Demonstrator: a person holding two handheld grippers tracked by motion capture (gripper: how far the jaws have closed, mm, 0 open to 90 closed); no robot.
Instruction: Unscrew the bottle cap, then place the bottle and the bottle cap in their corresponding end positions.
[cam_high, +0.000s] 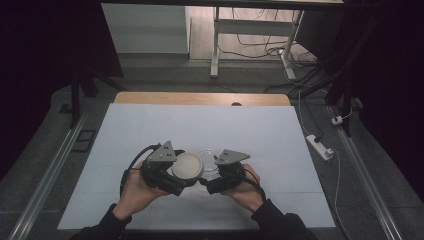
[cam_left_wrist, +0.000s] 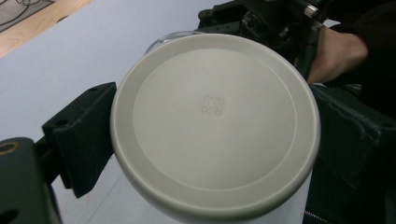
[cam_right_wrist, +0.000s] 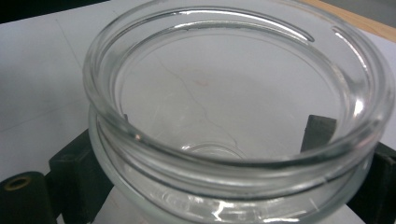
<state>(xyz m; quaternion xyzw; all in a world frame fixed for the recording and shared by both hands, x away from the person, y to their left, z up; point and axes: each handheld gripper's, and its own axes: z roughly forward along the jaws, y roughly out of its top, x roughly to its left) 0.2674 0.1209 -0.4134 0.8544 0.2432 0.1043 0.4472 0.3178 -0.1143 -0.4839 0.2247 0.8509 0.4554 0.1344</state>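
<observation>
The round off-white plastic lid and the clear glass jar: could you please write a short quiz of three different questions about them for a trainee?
1. True or false: the left gripper is shut on the round off-white plastic lid.
2. Which gripper holds the clear glass jar? A) left B) right C) neither
3. Fill in: in the high view, both things are held over the ____ sheet on the table.

Key: 1 true. 2 B. 3 white.
</observation>
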